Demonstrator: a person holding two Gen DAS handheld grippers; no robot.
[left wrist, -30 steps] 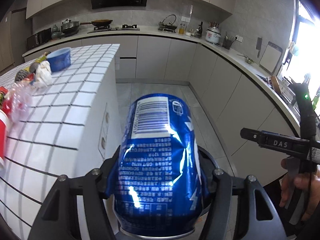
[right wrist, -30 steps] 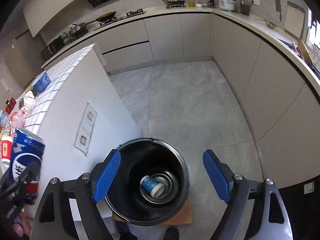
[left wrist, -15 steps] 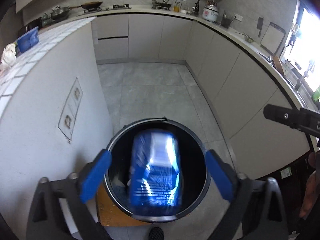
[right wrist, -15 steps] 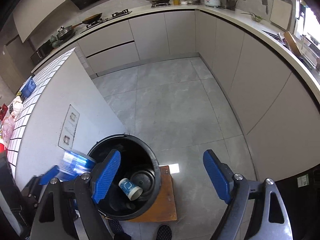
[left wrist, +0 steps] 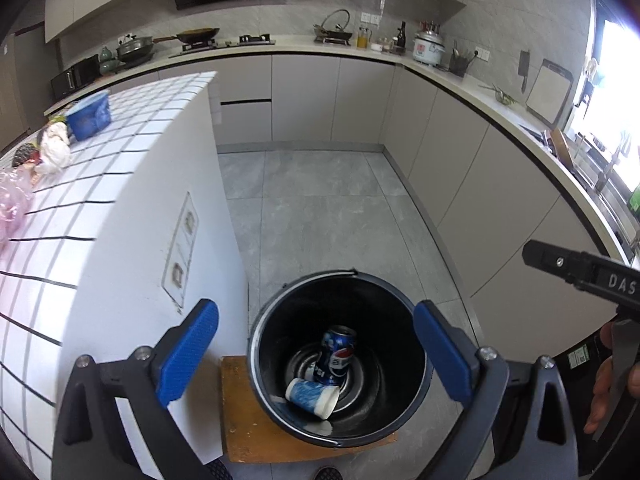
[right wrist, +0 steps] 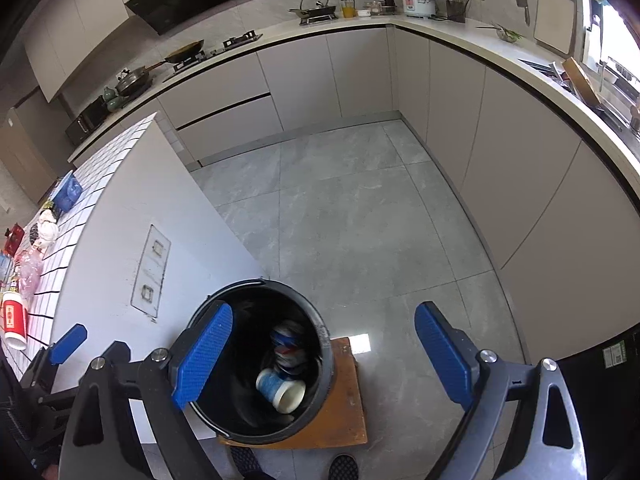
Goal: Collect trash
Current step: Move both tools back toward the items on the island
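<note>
A black trash bucket (left wrist: pixel 412 394) stands on a wooden board (left wrist: pixel 248 436) on the floor beside the white tiled counter (left wrist: pixel 80 216). Inside lie a blue soda can (left wrist: pixel 335 356) and a blue-and-white paper cup (left wrist: pixel 312 397). The bucket (right wrist: pixel 320 344), can (right wrist: pixel 285 346) and cup (right wrist: pixel 280 391) also show in the right wrist view. My left gripper (left wrist: pixel 316 356) is open and empty above the bucket. My right gripper (right wrist: pixel 322 354) is open and empty, above the bucket's right side.
On the counter lie a blue bowl (left wrist: pixel 89 115), crumpled white paper (left wrist: pixel 54 148), a clear plastic bottle (left wrist: pixel 12 200) and a red cup (right wrist: pixel 14 318). Grey cabinets (left wrist: pixel 480 184) line the back and right. Grey floor tiles (left wrist: pixel 320 208) lie between them.
My left gripper held the blue can a second ago, opened over the bucket, and the can dropped in beside the cup. The right gripper shifted slightly right of the bucket.
</note>
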